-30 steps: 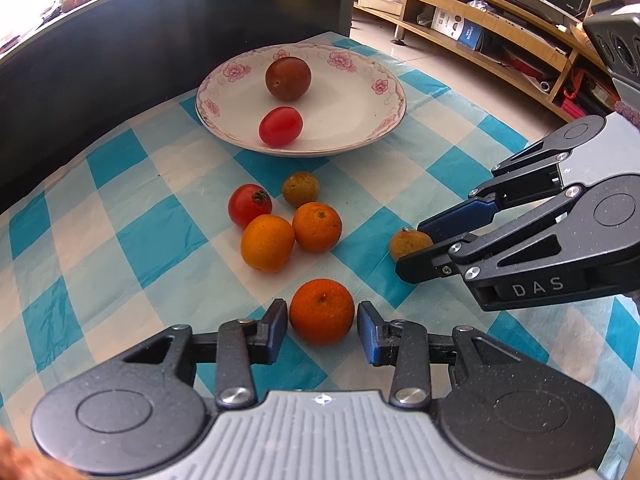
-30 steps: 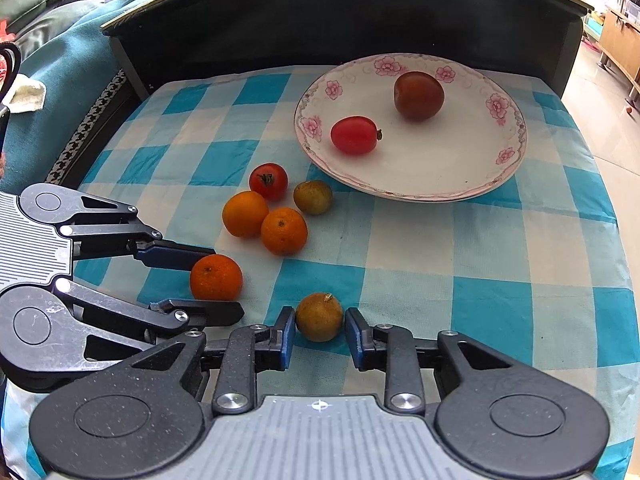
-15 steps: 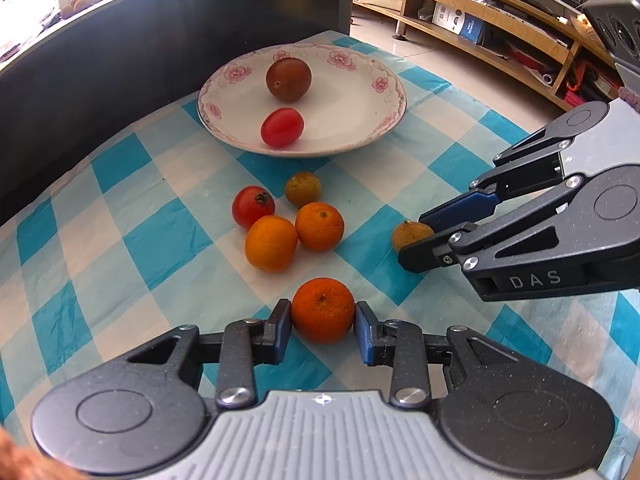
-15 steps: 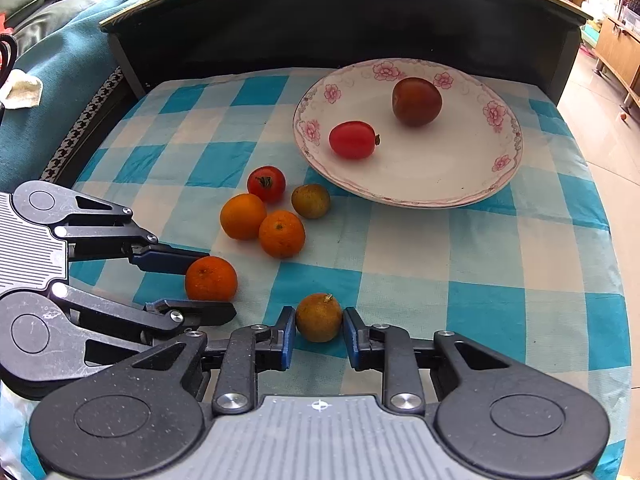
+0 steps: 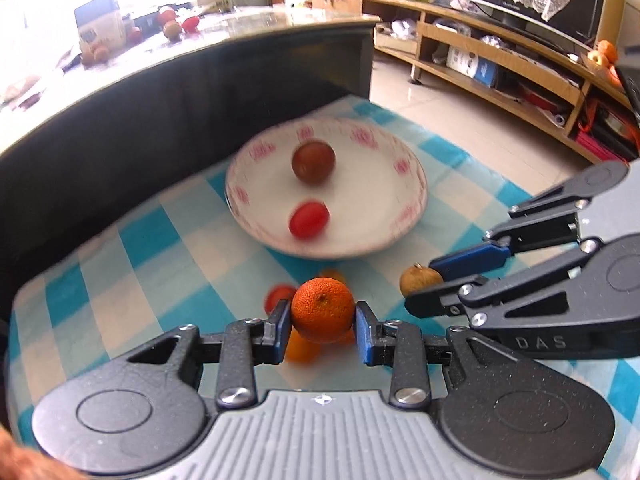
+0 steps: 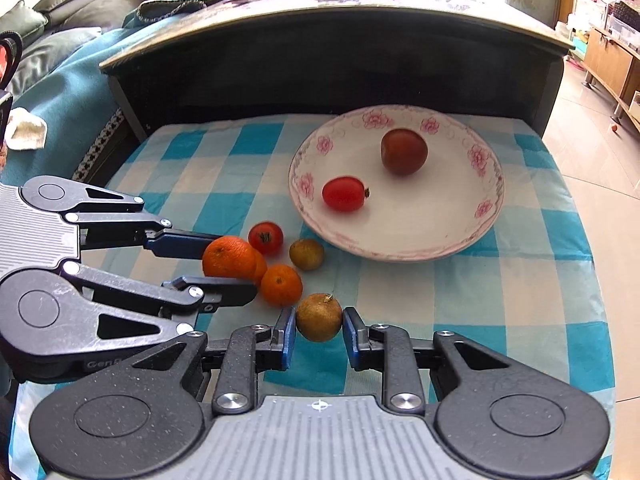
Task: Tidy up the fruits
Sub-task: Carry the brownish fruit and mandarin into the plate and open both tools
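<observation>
Orange tangerine [image 5: 322, 309] pinched in left tongs [image 5: 322, 326]; right tongs [image 6: 319, 334] clasp brown fruit [image 6: 319, 317].

Daylight floods both views from windows behind the counter [image 5: 120, 60], where we see glare bleach the upper left of the left wrist view to near white. That view is smeared by motion blur: the plate [image 5: 404, 196] and its floral rim streak, the cloth [image 5: 92, 280] checks run soft, while the orange [image 5: 322, 309] between the blue pads stays crisp. The right wrist view is sharp and evenly lit, with soft shadows under the plate [image 6: 486, 184] and fruit. We note a sheen on the floor [image 6: 592, 152] at right. Fisheye distortion bows the counter edge and shelves, and dark vignetting clips the corners.
</observation>
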Tool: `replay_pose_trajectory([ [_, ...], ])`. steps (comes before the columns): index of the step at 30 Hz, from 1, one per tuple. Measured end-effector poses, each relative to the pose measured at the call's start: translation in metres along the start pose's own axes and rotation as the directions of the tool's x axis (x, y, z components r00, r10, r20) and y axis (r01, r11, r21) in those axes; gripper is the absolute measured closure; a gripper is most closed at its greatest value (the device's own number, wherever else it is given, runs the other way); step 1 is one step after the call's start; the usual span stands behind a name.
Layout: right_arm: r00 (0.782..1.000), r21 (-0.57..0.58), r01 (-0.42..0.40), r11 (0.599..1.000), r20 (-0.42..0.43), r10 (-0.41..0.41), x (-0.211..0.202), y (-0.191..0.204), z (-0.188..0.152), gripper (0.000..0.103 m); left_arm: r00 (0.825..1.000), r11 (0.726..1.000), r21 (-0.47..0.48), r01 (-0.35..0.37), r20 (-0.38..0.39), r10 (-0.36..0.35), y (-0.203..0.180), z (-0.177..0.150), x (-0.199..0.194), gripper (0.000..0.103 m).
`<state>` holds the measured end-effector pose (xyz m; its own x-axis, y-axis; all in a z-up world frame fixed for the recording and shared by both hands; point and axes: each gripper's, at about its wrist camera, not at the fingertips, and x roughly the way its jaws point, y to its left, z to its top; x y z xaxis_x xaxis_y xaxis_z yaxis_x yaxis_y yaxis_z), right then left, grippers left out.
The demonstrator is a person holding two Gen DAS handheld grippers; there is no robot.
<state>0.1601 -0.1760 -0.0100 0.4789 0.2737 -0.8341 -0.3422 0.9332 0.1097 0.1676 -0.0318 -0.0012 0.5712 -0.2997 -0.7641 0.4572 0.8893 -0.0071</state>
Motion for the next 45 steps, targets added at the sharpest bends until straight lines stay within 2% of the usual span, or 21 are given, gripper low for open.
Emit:
replay_pose_trajectory([
  [8,0.998,0.046,0.027,0.999,0.056,-0.029,-0.003,-0.012,0.016,0.083,0.999,0.999,-0.029,-0.019,0.038,0.02,0.006,0.022,0.007,0.062],
  [18,0.993,0.101,0.07,0.992,0.087,-0.079,0.009,-0.026,0.03,0.083,0.998,0.998,-0.055,-0.041,0.041,0.043,0.013,0.04,0.032,0.062],
  [32,0.988,0.119,0.1,0.988,0.107,-0.113,0.027,-0.043,0.037,0.082,0.997,0.996,-0.077,-0.048,0.05,0.052,0.016,0.049,0.058,0.062],
  [45,0.986,0.127,0.106,0.986,0.117,-0.121,0.035,-0.05,0.043,0.081,0.996,0.991,-0.127,-0.047,0.074,0.057,0.026,0.054,0.065,0.061],
])
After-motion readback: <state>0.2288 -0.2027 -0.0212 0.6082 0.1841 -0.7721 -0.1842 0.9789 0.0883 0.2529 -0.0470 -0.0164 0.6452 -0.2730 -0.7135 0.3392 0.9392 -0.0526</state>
